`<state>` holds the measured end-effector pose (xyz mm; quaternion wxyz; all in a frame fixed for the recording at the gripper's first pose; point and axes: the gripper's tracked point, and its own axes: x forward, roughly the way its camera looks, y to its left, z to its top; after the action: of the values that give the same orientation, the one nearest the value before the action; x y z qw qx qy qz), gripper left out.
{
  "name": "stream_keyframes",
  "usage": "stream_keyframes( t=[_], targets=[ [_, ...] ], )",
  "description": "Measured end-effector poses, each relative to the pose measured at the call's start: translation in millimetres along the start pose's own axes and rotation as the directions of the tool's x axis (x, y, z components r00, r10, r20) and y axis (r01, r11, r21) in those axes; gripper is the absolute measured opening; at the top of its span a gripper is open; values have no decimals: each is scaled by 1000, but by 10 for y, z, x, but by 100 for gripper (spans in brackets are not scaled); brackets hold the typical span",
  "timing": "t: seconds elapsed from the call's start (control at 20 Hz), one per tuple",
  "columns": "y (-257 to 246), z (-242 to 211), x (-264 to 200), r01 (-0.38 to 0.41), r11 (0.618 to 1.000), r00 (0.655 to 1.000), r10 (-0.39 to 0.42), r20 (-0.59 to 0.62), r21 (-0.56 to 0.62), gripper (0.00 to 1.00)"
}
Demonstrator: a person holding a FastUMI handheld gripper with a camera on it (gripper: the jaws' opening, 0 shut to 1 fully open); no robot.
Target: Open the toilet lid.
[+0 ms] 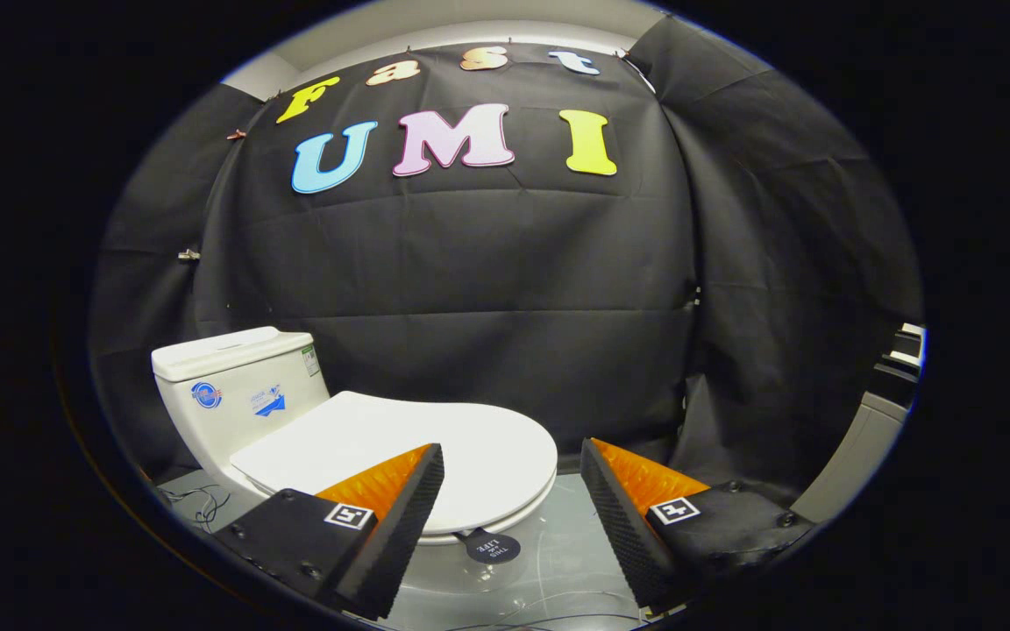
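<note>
2 fingers of the gripper [512, 491] stand wide apart with nothing between them but air, so the tool is released and grasps nothing. The toilet lid [435, 438] lies flat and closed over the bowl, just ahead of the fingers and partly behind the left one, its rounded front edge sitting in the gap between the 2 tips. The spread looks deliberate: the fingers seem set to take that front lip between them, or to let 1 finger slip beneath it, and the approach comes from the bowl's front because the hinge sits back by the cistern [233, 377], where the lid must swing up. A small dark round tab [491, 547] hangs below the lid's front edge, between the fingers, and may serve as a lifting point, though its purpose cannot be told for sure. Around the toilet, loose thin wires [198, 504] trail on the pale floor [558, 535] near the base, and more run along the floor close to the fingers; they lie low and should not block the lift. The black cloth wall [487, 289] hangs behind the cistern, leaving the lid room to tip back. Pale boxed equipment [873, 421] stands well off to the right, clear of the path.
</note>
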<state>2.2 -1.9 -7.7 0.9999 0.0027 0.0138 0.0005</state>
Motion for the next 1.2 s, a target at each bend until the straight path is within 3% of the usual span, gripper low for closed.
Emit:
stream_keyframes(
  t=[0.3,0.7,0.85,1.0,1.2],
  targets=[
    [-31,-60,9,-4,1000,1000,5,-23,26,98],
    [-139,-562,94,34,989,983,-8,-181,142,99],
    [-119,-740,96,31,968,971,30,-236,249,99],
    [-73,-899,122,52,886,952,96,-292,460,99],
    [-101,-1175,162,122,687,926,181,-331,716,99]
  ],
)
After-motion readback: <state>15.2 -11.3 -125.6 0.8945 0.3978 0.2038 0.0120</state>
